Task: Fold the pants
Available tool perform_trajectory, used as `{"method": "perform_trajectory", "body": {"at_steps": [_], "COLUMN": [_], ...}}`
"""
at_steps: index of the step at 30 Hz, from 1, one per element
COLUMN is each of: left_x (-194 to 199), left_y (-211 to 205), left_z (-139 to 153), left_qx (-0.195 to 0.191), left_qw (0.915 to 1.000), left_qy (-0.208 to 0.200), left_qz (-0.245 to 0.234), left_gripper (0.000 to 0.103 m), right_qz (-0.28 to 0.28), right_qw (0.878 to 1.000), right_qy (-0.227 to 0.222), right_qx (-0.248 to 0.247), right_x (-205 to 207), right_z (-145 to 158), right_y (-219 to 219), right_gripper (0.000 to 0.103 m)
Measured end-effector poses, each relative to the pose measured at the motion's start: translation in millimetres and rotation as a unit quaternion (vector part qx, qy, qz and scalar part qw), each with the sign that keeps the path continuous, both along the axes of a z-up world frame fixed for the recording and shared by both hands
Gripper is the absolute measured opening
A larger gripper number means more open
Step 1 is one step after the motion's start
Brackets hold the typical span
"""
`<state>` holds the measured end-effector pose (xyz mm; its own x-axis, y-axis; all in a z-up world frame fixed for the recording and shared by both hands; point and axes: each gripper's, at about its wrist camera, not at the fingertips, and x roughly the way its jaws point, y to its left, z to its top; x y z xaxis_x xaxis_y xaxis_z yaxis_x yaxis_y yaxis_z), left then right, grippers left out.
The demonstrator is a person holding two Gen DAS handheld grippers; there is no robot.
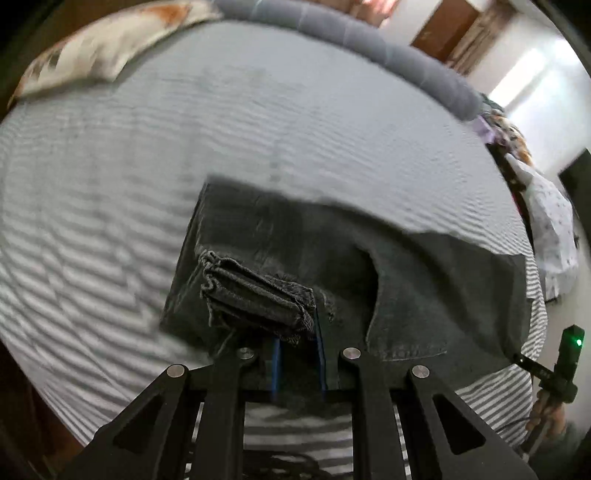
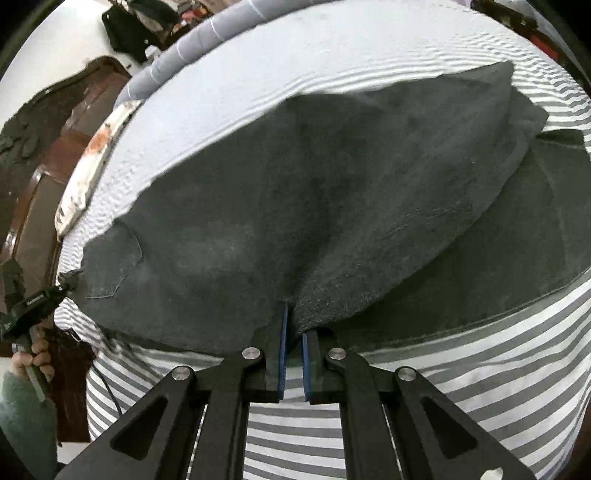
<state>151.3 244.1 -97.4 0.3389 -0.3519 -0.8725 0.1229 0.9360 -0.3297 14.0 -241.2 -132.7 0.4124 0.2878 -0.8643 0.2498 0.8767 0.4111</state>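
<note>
Dark pants lie on the striped bed, pillow beyond them at its far edge. Left gripper: jaws clamp bunched hems. Right gripper: jaws nip a fold; only its view shows the doubled-over leg.

A home bedroom: striped bedsheet, patterned pillow, grey bolster, wooden door

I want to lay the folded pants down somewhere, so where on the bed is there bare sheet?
Bare striped sheet lies between the pants, the patterned pillow and the grey bolster. The near edge is crowded: the left gripper and right gripper both pinch denim there.
</note>
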Motion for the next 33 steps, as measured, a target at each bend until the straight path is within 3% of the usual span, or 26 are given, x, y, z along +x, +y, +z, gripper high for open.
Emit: {"method": "perform_trajectory", "body": {"at_steps": [3, 9, 14, 19, 23, 26, 29, 33], "left_x": [-5, -6, -10, -17, -33, -46, -61, -82], "left_y": [12, 16, 11, 3, -9, -11, -17, -44], "left_z": [-17, -19, -23, -11, 5, 13, 25, 54], "left_qx": [-0.011, -0.011, 0.026, 0.068, 0.111, 0.114, 0.118, 0.137], "left_qw": [0.9994, 0.9985, 0.9973, 0.9949, 0.9917, 0.9913, 0.9904, 0.9866], "left_qy": [0.025, 0.040, 0.047, 0.030, 0.009, 0.008, 0.003, -0.063], "left_qz": [0.019, 0.035, 0.050, 0.068, 0.065, 0.065, 0.071, 0.062], "left_gripper": [0.017, 0.021, 0.038, 0.045, 0.045, 0.046, 0.046, 0.046], "right_qz": [0.007, 0.007, 0.000, -0.005, -0.006, -0.007, -0.022, -0.057], "right_qw": [1.000, 0.999, 0.998, 0.997, 0.996, 0.996, 0.995, 0.994], "right_qy": [0.012, 0.035, 0.057, 0.055, 0.044, 0.032, 0.024, 0.016], "right_qx": [-0.005, -0.003, 0.013, 0.052, 0.083, 0.086, 0.089, 0.096], "right_x": [0, 1, 6, 7, 2, -3, -7, -12], "right_z": [-8, -23, -44, -49, -49, -45, -42, -41], "right_y": [4, 8, 4, -4, -11, -18, -34, -68], "right_gripper": [0.005, 0.005, 0.006, 0.011, 0.026, 0.037, 0.039, 0.039]}}
